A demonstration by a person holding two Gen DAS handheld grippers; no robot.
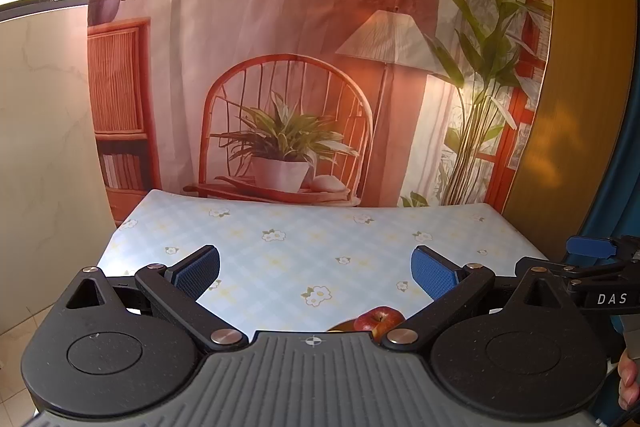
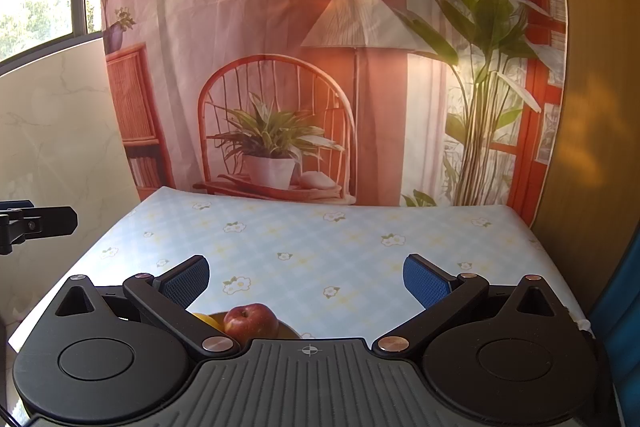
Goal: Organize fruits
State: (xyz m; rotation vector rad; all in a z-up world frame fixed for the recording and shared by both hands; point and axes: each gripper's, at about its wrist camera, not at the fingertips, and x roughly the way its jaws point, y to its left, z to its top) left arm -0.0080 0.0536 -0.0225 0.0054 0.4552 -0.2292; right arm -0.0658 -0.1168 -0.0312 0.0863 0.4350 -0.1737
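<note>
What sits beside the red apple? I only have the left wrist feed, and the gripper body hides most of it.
Observer: The right wrist view shows a yellow fruit just left of the red apple.
Operator: Loose on the table?
Observer: No, both sit in a shallow bowl on the near part of the floral tablecloth.
Operator: Is the right gripper ready?
Observer: The right gripper is wide open and empty, above and behind the bowl, like your left gripper.
</note>
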